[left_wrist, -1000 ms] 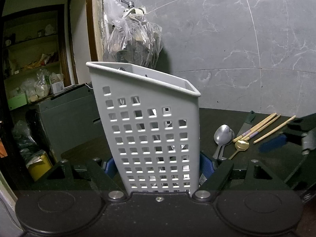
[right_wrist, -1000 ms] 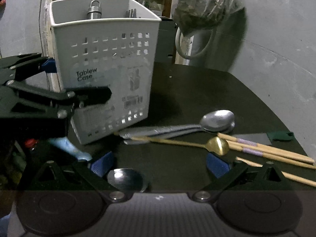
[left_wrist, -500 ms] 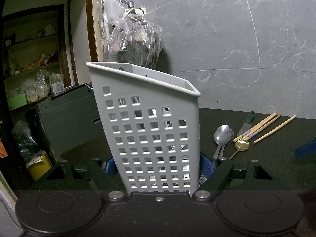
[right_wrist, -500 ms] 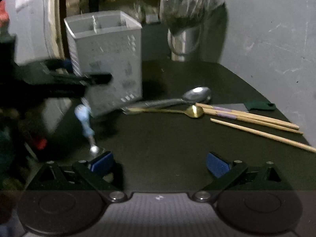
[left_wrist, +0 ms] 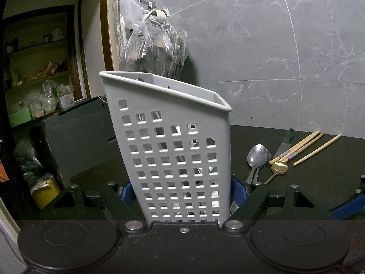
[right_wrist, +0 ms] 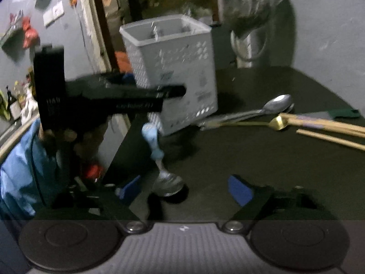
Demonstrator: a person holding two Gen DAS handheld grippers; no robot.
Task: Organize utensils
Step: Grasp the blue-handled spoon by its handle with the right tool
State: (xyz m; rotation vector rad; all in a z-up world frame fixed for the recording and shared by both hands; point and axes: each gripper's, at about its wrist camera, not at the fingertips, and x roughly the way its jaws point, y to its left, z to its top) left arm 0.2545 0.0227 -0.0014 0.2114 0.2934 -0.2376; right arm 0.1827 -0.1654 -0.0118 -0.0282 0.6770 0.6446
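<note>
My left gripper (left_wrist: 180,194) had its jaws clamped on the lower sides of the grey perforated basket (left_wrist: 175,150), which stood tilted on the dark tabletop (left_wrist: 308,178), with some utensils already poking up inside it. To its right on the tabletop lay two silver spoons (left_wrist: 257,155) stacked together, a small gold spoon (left_wrist: 279,167) just beside them, a few wooden chopsticks (left_wrist: 305,147) and a green-handled knife (left_wrist: 285,142) partly under the chopsticks. My right gripper (right_wrist: 184,188) pointed down at the tabletop with its jaws apart; they had just been closing a little, and their pads pressed on nothing. A spoon with a light blue handle (right_wrist: 157,159) lay between them, its bowl close to my left finger, the picture too blurred to tell whether they touched. A full plastic bag (left_wrist: 155,50) hung on the grey wall behind the basket.
</note>
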